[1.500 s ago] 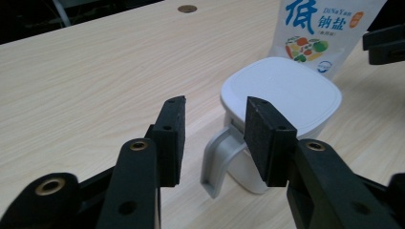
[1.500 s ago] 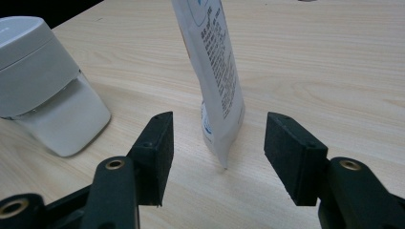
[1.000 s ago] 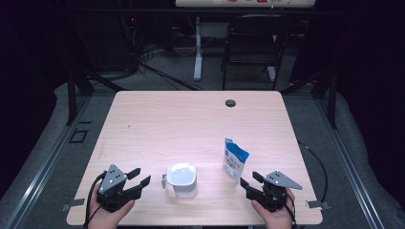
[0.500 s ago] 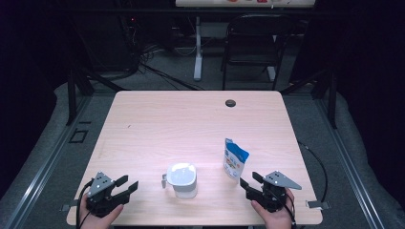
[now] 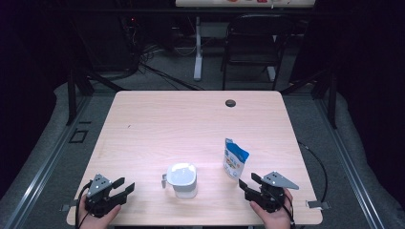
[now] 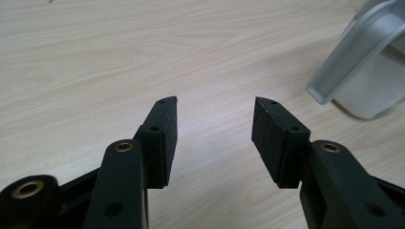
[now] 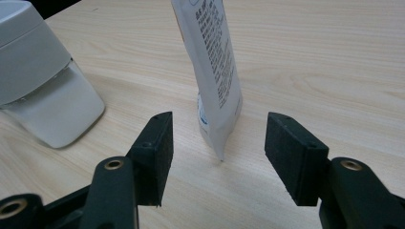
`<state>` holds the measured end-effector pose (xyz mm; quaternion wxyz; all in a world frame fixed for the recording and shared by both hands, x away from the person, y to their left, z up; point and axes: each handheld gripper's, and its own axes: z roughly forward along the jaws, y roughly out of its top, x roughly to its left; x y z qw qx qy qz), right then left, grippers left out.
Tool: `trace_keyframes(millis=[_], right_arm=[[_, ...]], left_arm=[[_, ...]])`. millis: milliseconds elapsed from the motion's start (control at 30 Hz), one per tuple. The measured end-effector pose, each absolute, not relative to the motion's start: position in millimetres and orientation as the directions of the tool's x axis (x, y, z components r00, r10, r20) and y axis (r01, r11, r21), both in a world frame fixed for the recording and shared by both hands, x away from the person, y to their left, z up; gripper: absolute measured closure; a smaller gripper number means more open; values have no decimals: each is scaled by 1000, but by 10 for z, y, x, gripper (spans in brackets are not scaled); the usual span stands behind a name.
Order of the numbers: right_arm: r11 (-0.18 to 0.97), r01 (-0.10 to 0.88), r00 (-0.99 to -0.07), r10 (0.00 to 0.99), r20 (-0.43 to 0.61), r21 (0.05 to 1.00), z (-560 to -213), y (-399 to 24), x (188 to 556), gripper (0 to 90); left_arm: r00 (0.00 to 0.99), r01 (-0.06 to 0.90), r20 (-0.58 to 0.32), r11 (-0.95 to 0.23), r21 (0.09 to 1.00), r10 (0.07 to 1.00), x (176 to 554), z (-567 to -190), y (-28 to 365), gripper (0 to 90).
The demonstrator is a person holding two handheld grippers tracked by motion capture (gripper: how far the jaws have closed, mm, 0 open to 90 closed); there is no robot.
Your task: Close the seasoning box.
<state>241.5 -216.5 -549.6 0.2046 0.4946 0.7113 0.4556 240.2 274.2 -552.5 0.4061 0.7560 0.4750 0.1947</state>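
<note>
Pouch (image 5: 235, 160) stands upright, lower right of centre in the high view; in the right gripper view (image 7: 217, 71) it rises at upper centre, edge-on, just beyond the jaws. Right gripper (image 5: 248, 183) is held low at the lower right, jaws apart, nothing between them. Jug (image 5: 181, 179), white-lidded, sits lower centre, well apart from the pouch. Left gripper (image 5: 125, 187) is seen at the lower left, jaws apart and empty; jug handle (image 6: 351, 55) lies at its view's upper right. Likely step: pouch to be taken. Jaws should be advanced level, centred on the thin edge, closed above the base so the pouch is not tipped. Table (image 5: 191, 124) bare elsewhere.
</note>
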Motion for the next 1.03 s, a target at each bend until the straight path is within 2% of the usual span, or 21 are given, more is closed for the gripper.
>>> trace_keyframes(millis=[500,1033], right_arm=[[98,538,-423,890,168,837,-5560,-2173,2436,424],[109,543,-422,892,159,833,-5592,-2174,2446,411]], left_arm=[[471,575,-65,-250,779,880,2388,-5641,2744,510],[465,566,-69,-236,789,883,2409,-5688,2765,422]])
